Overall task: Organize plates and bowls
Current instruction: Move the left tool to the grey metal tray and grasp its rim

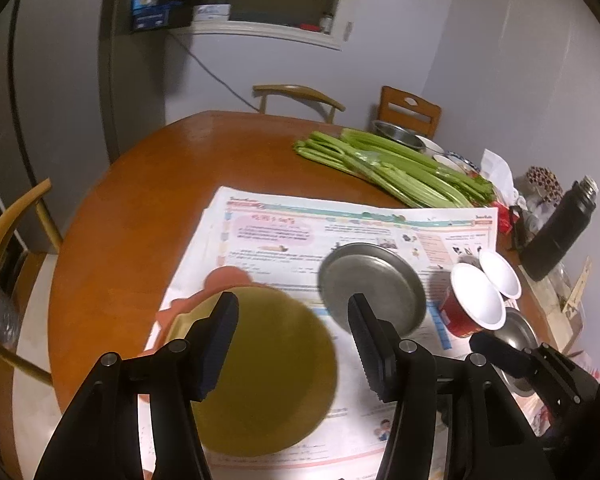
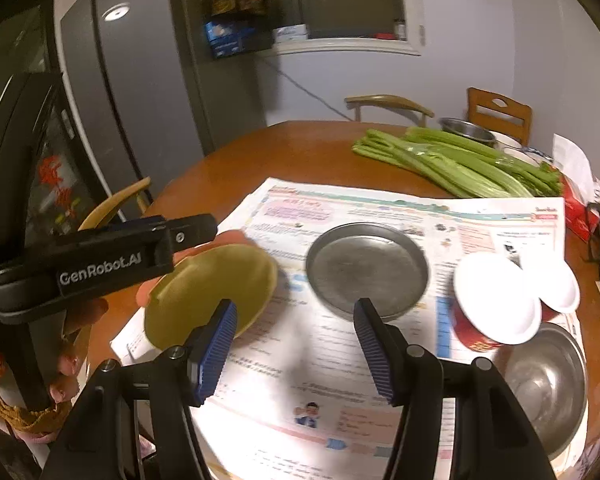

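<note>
An olive-green plate (image 1: pixel 268 372) lies tilted on a pink plate (image 1: pixel 228 278) at the near left of the newspaper; it also shows in the right wrist view (image 2: pixel 204 292). My left gripper (image 1: pixel 294 344) hovers open just above it, touching nothing. A metal plate (image 1: pixel 374 284) (image 2: pixel 366 270) lies mid-table. Two red bowls with white insides (image 1: pixel 478 296) (image 2: pixel 496 300) lean on their sides to its right. A metal bowl (image 2: pixel 548 384) sits near right. My right gripper (image 2: pixel 296 348) is open and empty above the newspaper.
A newspaper (image 1: pixel 300 224) covers the round wooden table (image 1: pixel 160 184). Celery stalks (image 1: pixel 388 168), a metal bowl and small bowls (image 1: pixel 400 136) lie at the far right. A black bottle (image 1: pixel 560 232) stands at the right edge. Chairs surround the table.
</note>
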Available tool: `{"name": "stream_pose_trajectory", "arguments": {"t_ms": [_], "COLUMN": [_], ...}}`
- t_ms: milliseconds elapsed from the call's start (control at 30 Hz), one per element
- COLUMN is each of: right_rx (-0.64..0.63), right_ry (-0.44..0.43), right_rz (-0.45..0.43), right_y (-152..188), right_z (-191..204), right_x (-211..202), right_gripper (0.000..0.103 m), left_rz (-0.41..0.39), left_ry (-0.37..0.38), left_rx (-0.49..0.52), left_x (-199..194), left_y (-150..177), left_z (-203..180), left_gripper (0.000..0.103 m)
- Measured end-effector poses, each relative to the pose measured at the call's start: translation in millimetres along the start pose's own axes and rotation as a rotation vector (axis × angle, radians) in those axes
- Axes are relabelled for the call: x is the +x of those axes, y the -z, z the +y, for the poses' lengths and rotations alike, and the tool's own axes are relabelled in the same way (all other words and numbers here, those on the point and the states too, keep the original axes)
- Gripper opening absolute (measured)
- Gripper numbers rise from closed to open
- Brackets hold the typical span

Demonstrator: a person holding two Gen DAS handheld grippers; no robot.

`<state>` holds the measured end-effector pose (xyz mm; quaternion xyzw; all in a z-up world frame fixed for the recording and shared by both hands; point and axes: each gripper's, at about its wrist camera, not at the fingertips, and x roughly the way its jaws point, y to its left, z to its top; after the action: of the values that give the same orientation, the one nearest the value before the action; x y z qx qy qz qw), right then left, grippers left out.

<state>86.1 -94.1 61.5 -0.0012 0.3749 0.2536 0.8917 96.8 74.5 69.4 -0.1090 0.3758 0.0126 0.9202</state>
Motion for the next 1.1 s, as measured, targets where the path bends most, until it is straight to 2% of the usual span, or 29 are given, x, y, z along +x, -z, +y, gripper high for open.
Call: {"name": "stream_pose_trajectory", "arguments": {"t_ms": [267, 567, 767, 1100], "right_rx": [0.097, 0.213, 0.263, 0.294], "right_ry": [0.029, 0.044, 0.066, 0.089], "right_rz": [-0.013, 0.043, 0.089, 0.138], "right_y": [-1.6, 5.8, 6.8, 5.9], "right_z": [-38.1, -69.6, -80.0, -81.8], "right_x": [-1.6, 26.5, 51.1, 81.1], "right_gripper": [0.06, 0.06, 0.06, 0.06], "left_rz": [0.029, 0.117, 0.196, 0.262], "left_ry": [0.034, 0.036, 0.061, 0.044], "left_rx": [0.058, 0.115, 0.118, 0.132], "left_x": [19.3, 69.7, 104.6, 143.6], "left_y": [-18.0, -36.4, -40.4, -31.3], "left_z": [-31.5, -46.9, -48.0, -45.1], "left_gripper": [0.059, 0.059, 0.059, 0.059]}}
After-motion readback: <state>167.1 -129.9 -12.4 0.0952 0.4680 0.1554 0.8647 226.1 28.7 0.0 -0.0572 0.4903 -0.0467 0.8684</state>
